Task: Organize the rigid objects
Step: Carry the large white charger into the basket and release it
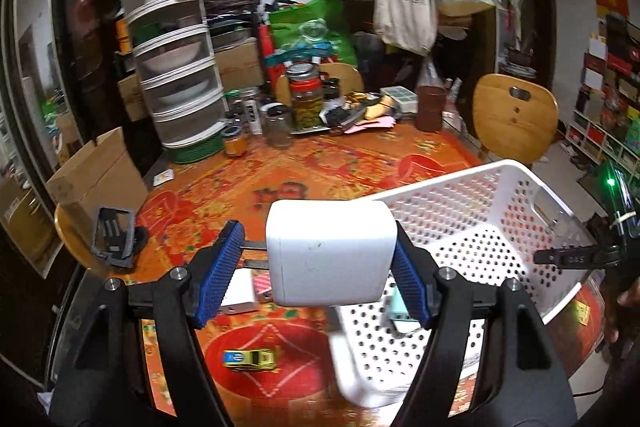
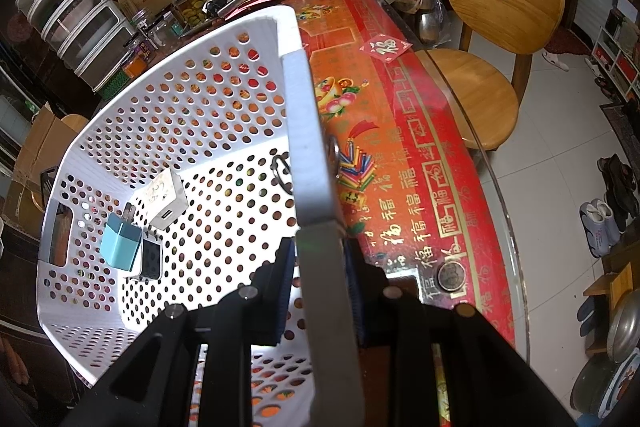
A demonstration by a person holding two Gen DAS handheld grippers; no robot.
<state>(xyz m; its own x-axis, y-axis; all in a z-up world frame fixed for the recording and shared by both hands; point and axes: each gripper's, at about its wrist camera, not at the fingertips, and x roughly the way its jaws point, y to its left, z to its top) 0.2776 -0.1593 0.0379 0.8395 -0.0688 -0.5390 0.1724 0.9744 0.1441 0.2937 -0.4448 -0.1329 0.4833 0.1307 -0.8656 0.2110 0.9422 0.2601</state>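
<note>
1. Covering the round worktop with a red and orange patterned cloth; clutter of jars and tiered containers crowding its far edge, wooden chairs standing off its right edge.
2. Tilting at the near right edge: white perforated basket, one wall lifted clear of the cloth so the open side faces left.
3. Pinching the basket's right rim: right claw, jaws closed tight on the white wall, propping the basket at its slant.
4. Carrying a white charger block above the near part of the worktop: left claw, blue pads around the block, its metal prongs pointing left toward one pad and the other pad flat on its opposite face; gripping it, by the look of it, partway wide.
5. Lying already on the basket floor: a white adapter, a blue plug and a small dark block touching the blue one.
6. Waiting on the cloth near the front edge: a yellow toy car, plus a flat white item half hidden behind the left pad.
7. Judging the step: mid-transfer, block almost over the basket mouth.
8. Calling next for swinging right past the rim, lowering beside the chargers, then releasing without striking the right claw or tipping the basket.
</note>
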